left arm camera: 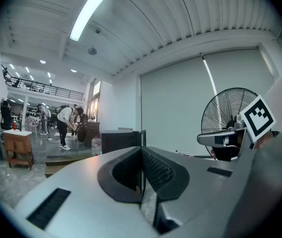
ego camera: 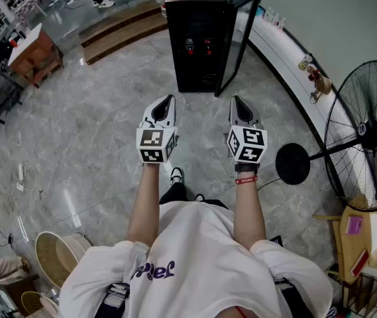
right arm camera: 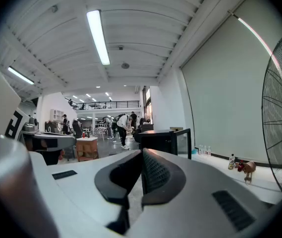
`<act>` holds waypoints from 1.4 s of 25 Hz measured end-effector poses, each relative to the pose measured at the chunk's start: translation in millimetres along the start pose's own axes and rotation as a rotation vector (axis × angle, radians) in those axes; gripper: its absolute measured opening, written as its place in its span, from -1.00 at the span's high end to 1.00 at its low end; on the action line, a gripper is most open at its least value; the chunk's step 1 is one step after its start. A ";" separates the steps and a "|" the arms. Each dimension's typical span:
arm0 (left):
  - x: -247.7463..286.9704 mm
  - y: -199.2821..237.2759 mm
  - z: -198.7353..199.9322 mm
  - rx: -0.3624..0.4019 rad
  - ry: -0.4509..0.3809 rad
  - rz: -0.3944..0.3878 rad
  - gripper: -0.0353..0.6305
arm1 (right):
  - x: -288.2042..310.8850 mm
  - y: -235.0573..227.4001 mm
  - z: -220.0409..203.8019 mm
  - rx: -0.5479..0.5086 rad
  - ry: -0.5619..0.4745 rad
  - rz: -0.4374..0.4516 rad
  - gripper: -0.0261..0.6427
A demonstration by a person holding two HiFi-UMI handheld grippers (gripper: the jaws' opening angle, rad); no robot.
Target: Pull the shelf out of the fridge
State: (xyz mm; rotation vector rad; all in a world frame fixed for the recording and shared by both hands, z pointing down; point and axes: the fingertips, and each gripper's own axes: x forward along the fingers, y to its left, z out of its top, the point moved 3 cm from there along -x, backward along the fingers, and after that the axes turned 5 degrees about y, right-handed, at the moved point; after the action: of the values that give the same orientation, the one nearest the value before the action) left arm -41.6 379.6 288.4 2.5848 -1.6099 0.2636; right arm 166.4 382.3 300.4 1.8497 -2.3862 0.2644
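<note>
A small black fridge (ego camera: pixel 198 42) stands on the floor ahead, its glass door (ego camera: pixel 241 42) swung open to the right. Dark shelves with a few red items show inside; no single shelf can be made out. My left gripper (ego camera: pixel 167 103) and right gripper (ego camera: pixel 238 103) hover side by side at about waist height, well short of the fridge, both shut with nothing between the jaws. The fridge (left arm camera: pixel 122 140) sits low in the left gripper view, straight ahead. In the right gripper view the fridge (right arm camera: pixel 163 140) and its open door (right arm camera: pixel 183 143) lie just right of centre.
A large standing fan (ego camera: pixel 364 134) with a round black base (ego camera: pixel 292 163) is to the right. A white curved ledge (ego camera: pixel 287 65) runs along the right wall with small bottles. A wooden cabinet (ego camera: pixel 36 55) and steps (ego camera: pixel 122 32) lie at the back left; people stand far off.
</note>
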 end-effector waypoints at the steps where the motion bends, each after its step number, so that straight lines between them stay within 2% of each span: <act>1: 5.1 3.8 -0.8 -0.002 0.000 -0.001 0.84 | 6.8 -0.3 -1.2 0.005 0.001 0.002 0.88; 9: 54.6 46.9 -1.4 -0.015 0.002 -0.014 0.84 | 70.2 8.9 6.9 0.088 -0.025 0.066 0.88; 16: 126.7 96.7 3.9 -0.025 0.004 -0.046 0.84 | 153.9 9.7 18.0 0.112 -0.027 0.058 0.87; 29: 227.9 204.7 10.4 -0.034 0.007 -0.105 0.84 | 302.5 42.4 38.2 0.076 0.012 0.023 0.81; 35: 266.8 231.8 3.4 -0.035 0.012 -0.143 0.84 | 349.9 52.2 30.5 0.083 0.049 0.021 0.75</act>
State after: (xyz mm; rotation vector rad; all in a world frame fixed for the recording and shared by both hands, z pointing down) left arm -133.9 41.2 331.5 2.6504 -1.4048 0.2377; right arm 28.6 56.8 334.6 1.8307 -2.3974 0.4124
